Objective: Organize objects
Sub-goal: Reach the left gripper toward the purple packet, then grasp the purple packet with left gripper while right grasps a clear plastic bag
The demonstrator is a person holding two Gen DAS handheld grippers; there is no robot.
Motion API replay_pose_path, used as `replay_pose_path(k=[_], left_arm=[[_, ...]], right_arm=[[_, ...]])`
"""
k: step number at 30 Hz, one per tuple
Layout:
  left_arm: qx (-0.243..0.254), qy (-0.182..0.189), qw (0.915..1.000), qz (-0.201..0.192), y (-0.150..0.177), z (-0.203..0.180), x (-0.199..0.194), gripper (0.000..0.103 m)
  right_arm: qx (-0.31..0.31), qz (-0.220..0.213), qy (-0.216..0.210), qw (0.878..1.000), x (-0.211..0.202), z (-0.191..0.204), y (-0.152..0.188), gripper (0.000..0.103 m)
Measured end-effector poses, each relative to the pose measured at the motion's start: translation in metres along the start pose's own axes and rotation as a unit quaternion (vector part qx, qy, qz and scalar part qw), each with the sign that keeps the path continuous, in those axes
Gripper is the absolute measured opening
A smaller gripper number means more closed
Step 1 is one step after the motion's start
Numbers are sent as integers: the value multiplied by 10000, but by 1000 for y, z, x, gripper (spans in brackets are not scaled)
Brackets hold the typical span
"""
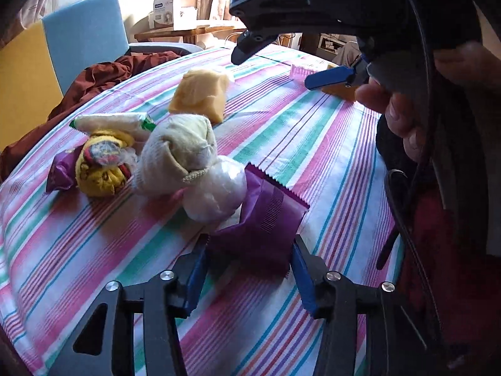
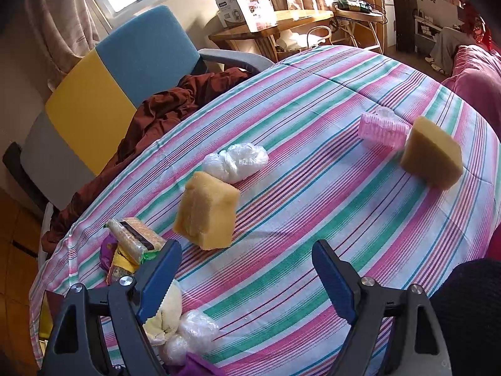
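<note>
Because the task was one of sorting, the soft things lay gathered at the left of the striped cloth [image 1: 328,144]: a purple wrapper [image 1: 61,169] under a yellow sock ball [image 1: 100,166], a wafer pack [image 1: 116,122] just behind them, then a cream sock ball [image 1: 178,150] touching a clear plastic bundle [image 1: 216,191]. Next to the right lay the purple packet [image 1: 266,216], between the blue pads of the left gripper [image 1: 249,266], whose jaws stood apart on either side of it without pressing (a reach, I judged, not yet a grasp). A yellow sponge [image 1: 200,94] sat apart, farther back.

In the right wrist view the same heap showed at the lower left, likely the collecting spot. The near sponge [image 2: 206,216] and a second plastic bundle [image 2: 235,163] lay mid-cloth, while a pink hair roller [image 2: 382,134] touched a far sponge [image 2: 432,153] at the right, unsorted. The right gripper [image 2: 247,282] hung spread wide above bare cloth, holding nothing.
</note>
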State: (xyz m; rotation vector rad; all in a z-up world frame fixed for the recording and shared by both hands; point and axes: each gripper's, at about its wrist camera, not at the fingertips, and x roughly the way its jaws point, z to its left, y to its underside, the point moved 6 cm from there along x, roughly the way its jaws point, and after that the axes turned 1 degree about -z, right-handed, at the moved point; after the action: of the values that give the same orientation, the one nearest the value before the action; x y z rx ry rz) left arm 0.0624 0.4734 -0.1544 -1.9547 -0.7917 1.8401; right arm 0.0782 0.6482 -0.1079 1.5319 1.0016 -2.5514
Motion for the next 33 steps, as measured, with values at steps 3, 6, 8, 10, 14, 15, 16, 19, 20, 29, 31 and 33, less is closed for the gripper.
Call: replay_pose_path(k=[3,6,8,10,14,15,16,19,20,29,31,33], left_arm=[[-156,113,9998,-8,14,2,-11,27],[-511,187,9985,-46,30,8,-25,28],[-713,122,9973,-82,39,12,-35,28],[-859,140,9962,-90,45,15,-43,37],[-686,-253,9968,-318,43,18,-60,65],[-546,-334,9973,-348,38,17,-62,65],[-395,-345,9980,-365,33,16,-63,66],[337,-468,9978,-332,16,9,-55,71],[593,-542,9963,-311,12,6,-50,72],[1379,-92,9904,75,-6,-7,-11,60],[1273,59,9917,153,-6,-8,-5,52],[1160,141,9930,190,-4,-9,-2,48]], right_arm=[[6,9,-3,10000,0,-1,0,87],[-5,40,19,10000,1,0,1,87],[-11,44,11,10000,1,0,1,87],[-4,45,8,10000,1,0,1,87],[16,74,-17,10000,2,-1,1,87],[18,70,-15,10000,2,-1,1,87],[21,68,-13,10000,2,-1,0,87],[65,93,-17,9999,2,-3,1,87],[80,102,-15,9999,2,-4,1,87],[99,104,-16,9999,4,-5,0,87],[105,127,-21,9999,6,-5,0,87],[88,137,-19,9999,6,-4,0,87]])
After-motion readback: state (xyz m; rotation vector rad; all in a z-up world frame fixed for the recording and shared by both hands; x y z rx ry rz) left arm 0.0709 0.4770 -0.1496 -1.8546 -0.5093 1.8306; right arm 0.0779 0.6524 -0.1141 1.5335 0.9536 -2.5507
